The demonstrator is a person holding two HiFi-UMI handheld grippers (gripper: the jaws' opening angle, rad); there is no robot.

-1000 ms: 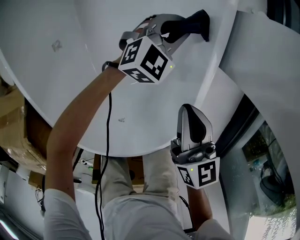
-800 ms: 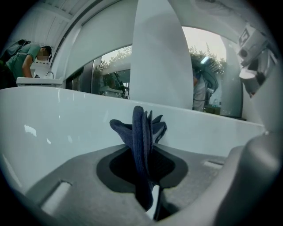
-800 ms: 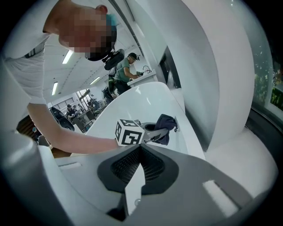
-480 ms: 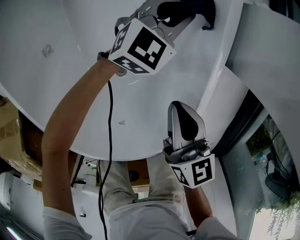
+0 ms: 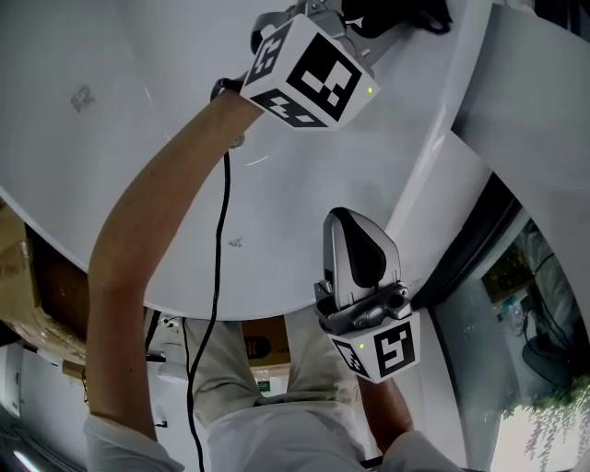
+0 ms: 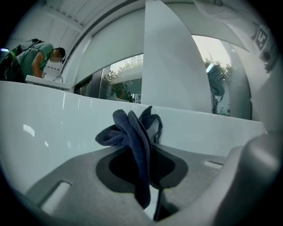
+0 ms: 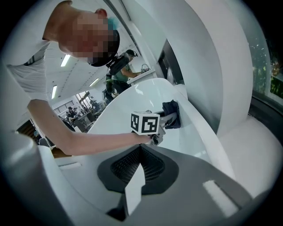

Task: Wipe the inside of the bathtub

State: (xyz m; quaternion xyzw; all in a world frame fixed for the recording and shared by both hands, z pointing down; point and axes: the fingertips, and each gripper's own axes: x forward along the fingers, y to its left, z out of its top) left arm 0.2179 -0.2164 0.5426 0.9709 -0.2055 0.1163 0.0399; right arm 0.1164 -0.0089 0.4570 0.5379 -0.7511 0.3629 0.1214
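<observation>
In the head view the white bathtub [image 5: 111,166] fills the frame from 9 o'clock up to 12. A small grey mark [image 5: 81,97] on its wall sits near 10 o'clock, lower and further left than a second ago. The person's bare left forearm [image 5: 157,212] reaches from 7 o'clock up toward 12, with a black cable [image 5: 217,277] hanging beside it. The left gripper [image 5: 373,23] is at 12 to 1 o'clock. It has travelled up and to the right since the earlier pictures, so its marker cube [image 5: 309,78] now lies close under the top edge. Its jaws are clamped on a dark blue cloth [image 5: 406,14], which the top edge now partly cuts off. The left gripper view shows the cloth bunched and folded between the pads, its free end against the tub's pale inner wall just below the rim. A person in green [image 6: 37,55] bends over far off at 10 o'clock in that view. The right gripper [image 5: 355,221] is at about 5 o'clock from the centre of the head view, over the tub's near rim, a little lower and further left than before. Its jaws are pressed together with nothing between them, and it points toward 12. Dark window glass [image 5: 516,304] runs from 3 to 5 o'clock.
</observation>
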